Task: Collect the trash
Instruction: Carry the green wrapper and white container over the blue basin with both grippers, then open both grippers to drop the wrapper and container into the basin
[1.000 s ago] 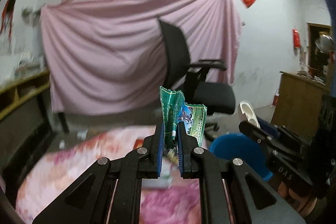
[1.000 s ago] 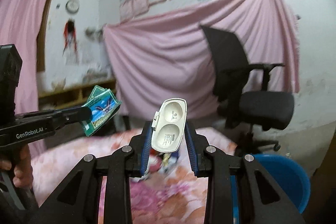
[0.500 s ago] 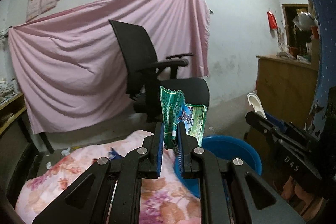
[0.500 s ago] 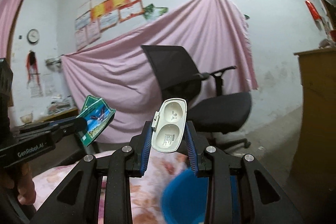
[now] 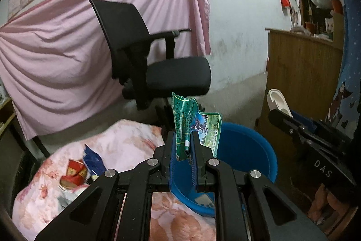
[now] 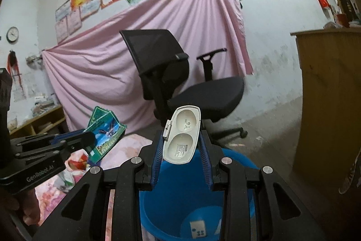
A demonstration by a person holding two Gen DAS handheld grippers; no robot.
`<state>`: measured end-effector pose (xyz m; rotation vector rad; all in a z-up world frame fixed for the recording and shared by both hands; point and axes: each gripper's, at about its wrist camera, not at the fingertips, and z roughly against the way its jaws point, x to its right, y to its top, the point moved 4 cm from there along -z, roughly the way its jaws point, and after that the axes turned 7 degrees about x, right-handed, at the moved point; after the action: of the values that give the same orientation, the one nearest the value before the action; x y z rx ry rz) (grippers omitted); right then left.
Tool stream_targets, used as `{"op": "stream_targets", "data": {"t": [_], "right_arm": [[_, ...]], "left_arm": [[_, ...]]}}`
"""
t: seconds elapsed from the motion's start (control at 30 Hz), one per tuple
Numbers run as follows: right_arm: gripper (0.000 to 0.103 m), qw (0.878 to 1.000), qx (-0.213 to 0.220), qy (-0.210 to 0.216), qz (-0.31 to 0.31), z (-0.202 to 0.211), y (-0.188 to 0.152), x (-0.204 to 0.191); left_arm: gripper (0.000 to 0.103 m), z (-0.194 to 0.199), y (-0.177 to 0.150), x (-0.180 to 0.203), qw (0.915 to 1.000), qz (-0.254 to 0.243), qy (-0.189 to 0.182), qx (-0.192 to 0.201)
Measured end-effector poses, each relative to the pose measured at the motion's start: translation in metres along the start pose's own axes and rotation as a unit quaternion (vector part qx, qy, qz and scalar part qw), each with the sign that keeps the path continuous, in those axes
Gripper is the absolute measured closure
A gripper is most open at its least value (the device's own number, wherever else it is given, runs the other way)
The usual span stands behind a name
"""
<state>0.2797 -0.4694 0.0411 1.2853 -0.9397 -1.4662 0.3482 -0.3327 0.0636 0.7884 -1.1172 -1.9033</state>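
Observation:
My left gripper (image 5: 183,146) is shut on a crumpled green wrapper (image 5: 191,125) and holds it over the near rim of a blue bucket (image 5: 248,150). My right gripper (image 6: 181,146) is shut on a white plastic clamshell case (image 6: 182,134) and holds it above the same blue bucket (image 6: 180,207), which has a small white packet at its bottom. The left gripper with the wrapper (image 6: 106,132) shows at the left of the right wrist view. The right gripper with the case (image 5: 278,101) shows at the right of the left wrist view.
A table under a pink floral cloth (image 5: 112,150) carries a red packet (image 5: 73,173) and a blue wrapper (image 5: 93,159). A black office chair (image 5: 153,64) stands behind the bucket. A wooden cabinet (image 5: 302,73) is at the right. A pink sheet hangs on the wall.
Both grippers swung right from over the floral table to over the blue bucket, still holding the wrapper and the case.

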Motion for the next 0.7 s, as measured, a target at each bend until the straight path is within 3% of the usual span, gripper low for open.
{"op": "stream_targets", "data": {"t": [0.47, 0.7], "right_arm": [[0.073, 0.997, -0.078, -0.011, -0.026, -0.018, -0.028, 0.028], [0.073, 0.994, -0.1, -0.002, -0.035, -0.025, -0.034, 0.028]], "left_arm": [[0.092, -0.044, -0.024, 0.012, 0.9968, 0.018, -0.02, -0.075], [0.08, -0.059, -0.036, 0.007, 0.9937, 0.043, -0.023, -0.101]]}}
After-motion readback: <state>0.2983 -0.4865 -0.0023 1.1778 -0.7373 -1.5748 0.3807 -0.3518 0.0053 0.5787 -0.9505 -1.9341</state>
